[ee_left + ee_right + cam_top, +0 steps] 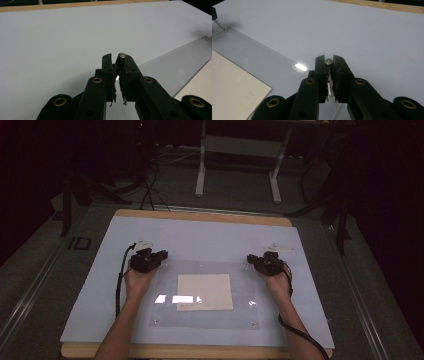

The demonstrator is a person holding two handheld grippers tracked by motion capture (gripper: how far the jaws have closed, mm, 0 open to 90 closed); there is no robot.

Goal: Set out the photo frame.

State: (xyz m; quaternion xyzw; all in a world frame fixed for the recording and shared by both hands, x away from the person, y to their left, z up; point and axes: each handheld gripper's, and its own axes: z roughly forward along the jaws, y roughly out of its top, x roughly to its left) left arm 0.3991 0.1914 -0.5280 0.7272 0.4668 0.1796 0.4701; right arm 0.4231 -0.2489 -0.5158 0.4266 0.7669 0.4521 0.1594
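Observation:
A clear acrylic plate (pixel 245 290) lies on the pale blue mat (pixel 200 235), with a cream paper sheet (pixel 205 291) at its middle. My left gripper (pixel 161 256) is at the plate's far left corner. In the left gripper view its jaws (pixel 117 58) are nearly together, pinching a small metal screw (pixel 121 54) at their tips. My right gripper (pixel 251 259) is at the far right corner. Its jaws (pixel 328 60) are closed on a round-headed screw (pixel 328 60). Each hand rests on the mat behind its gripper.
Two more small screws mark the plate's near corners (pixel 155 322) (pixel 254 324). The mat covers a wooden table whose edge (pixel 200 216) shows at the back. A cable (pixel 119 285) trails from the left gripper. Table legs and cables stand on the dark floor beyond.

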